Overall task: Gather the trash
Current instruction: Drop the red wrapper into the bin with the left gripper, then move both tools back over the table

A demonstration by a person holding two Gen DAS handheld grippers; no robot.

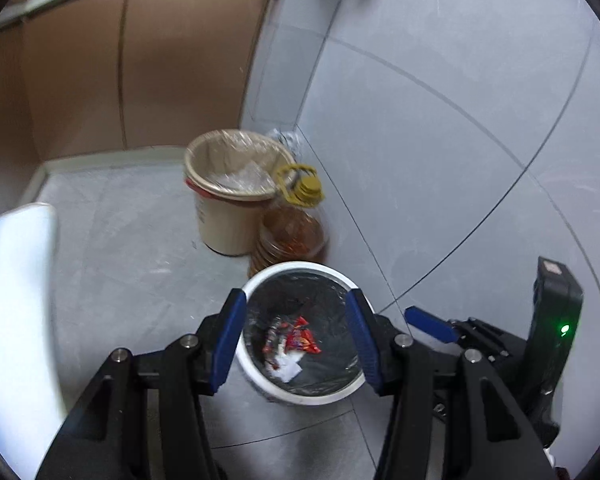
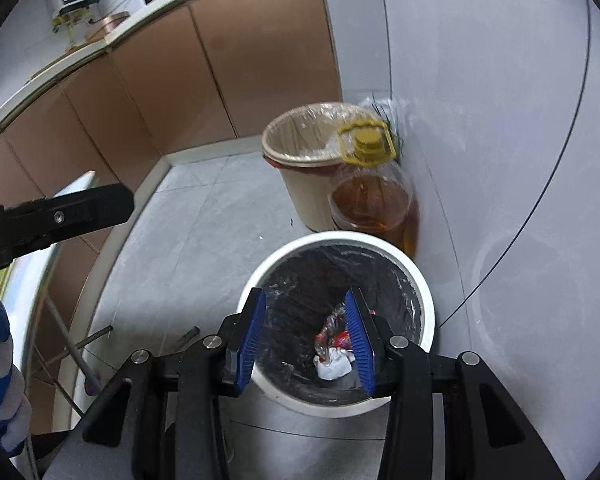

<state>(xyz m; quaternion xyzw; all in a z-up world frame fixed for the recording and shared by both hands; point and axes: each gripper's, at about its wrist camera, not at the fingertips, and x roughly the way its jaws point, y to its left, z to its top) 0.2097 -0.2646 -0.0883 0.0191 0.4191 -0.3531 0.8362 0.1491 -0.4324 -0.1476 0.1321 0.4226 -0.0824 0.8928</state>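
Below, bin: white bin point(image 1: 260, 384), black-lined, lower centre, held red wrappers point(image 1: 300, 338) and crumpled paper point(image 2: 334, 366).
Left hand-held gripper point(image 1: 298, 340): jaws apart, empty.
Right hand-held gripper point(image 2: 306, 346): jaws apart, empty.

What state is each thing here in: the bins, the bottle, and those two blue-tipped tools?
White bin: upright, black liner, wrappers and crumpled paper at the bottom.
Beige bin: upright, clear liner, looks nearly empty.
Oil bottle: upright, capped, partly full.
Left tool: open, nothing held.
Right tool: open, nothing held.
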